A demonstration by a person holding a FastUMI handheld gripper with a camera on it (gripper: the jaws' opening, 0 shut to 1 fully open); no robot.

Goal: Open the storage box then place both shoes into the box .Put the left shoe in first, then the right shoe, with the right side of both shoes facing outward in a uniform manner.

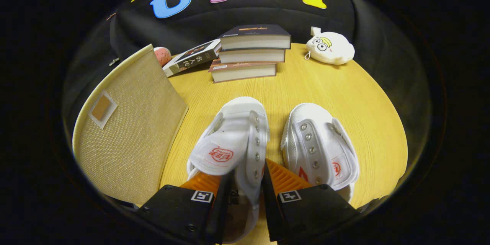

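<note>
Two white canvas shoes lie on the wooden table (329, 84), toes pointing away from me. My gripper (247, 183) is shut on the right-hand side wall of the left shoe (233, 138), with one finger inside the shoe and the other outside it. The right shoe (319, 143) lies just beside the outer finger, flat on the table. The beige fabric storage box (130, 130) stands to the left of the shoes; the beige panel facing me carries a small label patch, and I cannot tell whether the box is open.
A stack of three books (250, 51) sits beyond the shoes, with another book (191, 57) leaning by it. A white plush toy (331, 48) lies at the back right. A small pink ball (162, 54) peeks out behind the box.
</note>
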